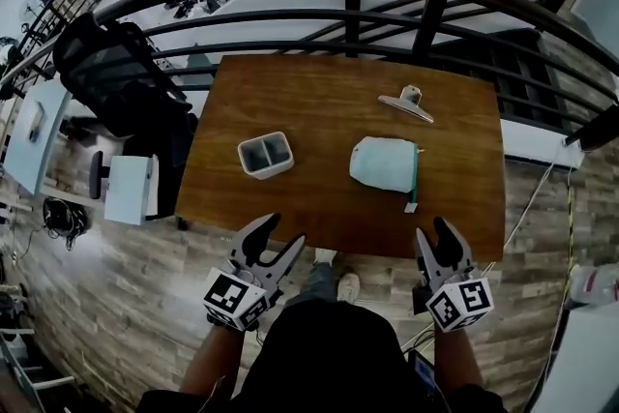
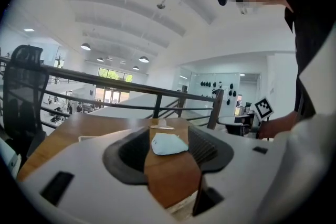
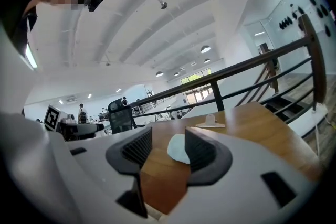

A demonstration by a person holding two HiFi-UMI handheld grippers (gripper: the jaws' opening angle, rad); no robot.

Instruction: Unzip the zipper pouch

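While the pale green zipper pouch [image 1: 384, 162] is lying right of centre on the bench [image 1: 319, 102], the left tongs [image 1: 280, 233] and right tongs [image 1: 433, 231] are hovering off its near edge, jaws standing apart, gripping nothing.

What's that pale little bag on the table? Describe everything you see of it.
The zipper pouch is a soft, pale mint fabric bag, lying flat right of centre on the wooden table. A teal zipper runs along its right edge, the pull trailing toward the near side. Only the table touches it.
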